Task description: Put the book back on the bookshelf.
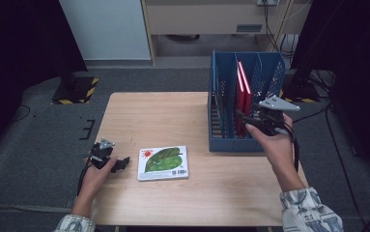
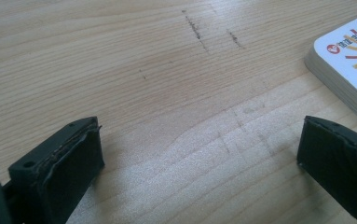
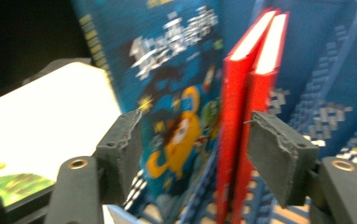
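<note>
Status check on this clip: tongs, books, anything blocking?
Left tongs open, low over bare table beside green book. Right tongs open at blue rack, facing red books. Nothing in the way.

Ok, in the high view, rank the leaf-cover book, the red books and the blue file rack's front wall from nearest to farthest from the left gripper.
1. Leaf-cover book, flat on the table just right of the left gripper.
2. Blue file rack's front wall, across the table to the right.
3. Red books, upright inside the rack, farther back.

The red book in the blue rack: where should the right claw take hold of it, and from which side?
Probably its open front edge, coming from the person's side: the red book stands upright in the rack, and the open right claw already faces that edge.
</note>
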Motion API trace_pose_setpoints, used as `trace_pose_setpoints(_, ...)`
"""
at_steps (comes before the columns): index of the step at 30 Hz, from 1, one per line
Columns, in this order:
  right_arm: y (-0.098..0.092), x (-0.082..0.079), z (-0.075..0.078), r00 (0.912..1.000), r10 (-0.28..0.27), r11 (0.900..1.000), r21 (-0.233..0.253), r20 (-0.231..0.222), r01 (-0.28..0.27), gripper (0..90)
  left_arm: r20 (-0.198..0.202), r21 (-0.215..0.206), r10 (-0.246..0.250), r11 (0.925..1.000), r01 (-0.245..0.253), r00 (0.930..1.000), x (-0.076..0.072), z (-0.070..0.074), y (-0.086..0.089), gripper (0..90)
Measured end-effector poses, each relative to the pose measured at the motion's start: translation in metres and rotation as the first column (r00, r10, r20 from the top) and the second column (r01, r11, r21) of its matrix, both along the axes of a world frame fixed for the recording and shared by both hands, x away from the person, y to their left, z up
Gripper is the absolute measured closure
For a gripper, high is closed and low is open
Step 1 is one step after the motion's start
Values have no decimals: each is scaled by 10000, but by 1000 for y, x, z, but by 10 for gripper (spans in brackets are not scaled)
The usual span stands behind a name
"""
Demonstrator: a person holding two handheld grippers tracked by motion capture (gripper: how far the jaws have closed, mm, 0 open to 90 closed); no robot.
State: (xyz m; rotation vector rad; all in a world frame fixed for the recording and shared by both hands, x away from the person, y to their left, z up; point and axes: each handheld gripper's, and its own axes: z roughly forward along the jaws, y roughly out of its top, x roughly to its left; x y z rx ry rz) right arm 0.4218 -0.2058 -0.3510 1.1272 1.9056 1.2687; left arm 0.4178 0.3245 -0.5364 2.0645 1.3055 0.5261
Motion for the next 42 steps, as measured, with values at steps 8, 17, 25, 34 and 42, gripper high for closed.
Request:
trace_pose_setpoints(8,28,-25,-35,9932,1126,9935,181,-297,-1121,314,173,-101,-115,9999,117,9998,-2,1,1,28)
trace_pose_setpoints(17,58,-38,-76,9728,2079,9781,328,-1025,-2056,338,394,-258,-664,9974,675,9970,-9,9,-9,62)
trace_pose_setpoints(25,88,-44,-108,9458,2725,9609,-1,-1767,-2769,276,121,-699,-1194,9903,1200,9928,-19,15,-22,70)
trace_pose_setpoints(34,130,-53,-146,9024,3388,9306,-466,-2663,-3631,319,-127,-1007,-2305,9684,2281,9730,-32,20,-47,112)
trace_pose_setpoints(42,148,-54,-166,8731,3643,9122,-648,-3240,-4046,324,-764,-1337,-2897,9512,2781,9541,-30,11,-63,191)
